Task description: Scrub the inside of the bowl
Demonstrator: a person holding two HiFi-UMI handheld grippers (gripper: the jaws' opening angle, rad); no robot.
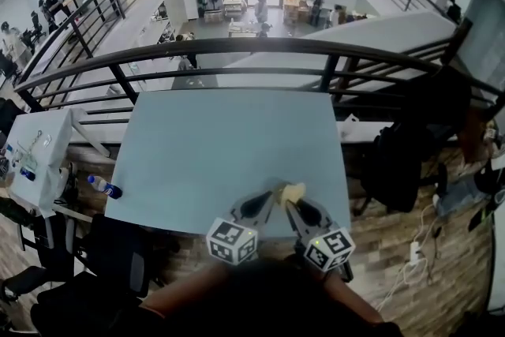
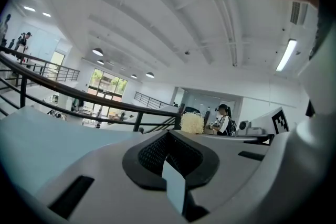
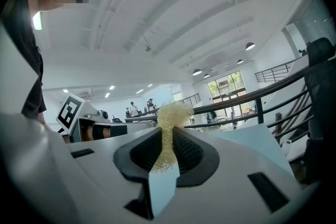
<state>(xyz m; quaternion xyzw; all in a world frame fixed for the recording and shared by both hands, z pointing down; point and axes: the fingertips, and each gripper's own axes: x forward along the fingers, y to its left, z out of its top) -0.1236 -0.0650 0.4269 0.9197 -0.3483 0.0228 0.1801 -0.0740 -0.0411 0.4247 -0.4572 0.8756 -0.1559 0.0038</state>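
Pinching a pale fibrous scrubber (image 1: 293, 191) in right tool (image 3: 167, 136), left tool (image 2: 169, 137) pressed together, smooth table (image 1: 229, 154)

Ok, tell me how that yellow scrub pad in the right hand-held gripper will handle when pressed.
Probably soft: the scrub pad pinches thin between the shut jaws of the right hand-held gripper and puffs out beyond them. Likely very light, since its open mesh shows gaps. Its rough fibres should resist slipping.

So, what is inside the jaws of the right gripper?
A pale yellow mesh scrubber is pinched in the right gripper, with its fluffy end sticking out past the tips. The squeezed part deeper between the jaws is mostly covered.
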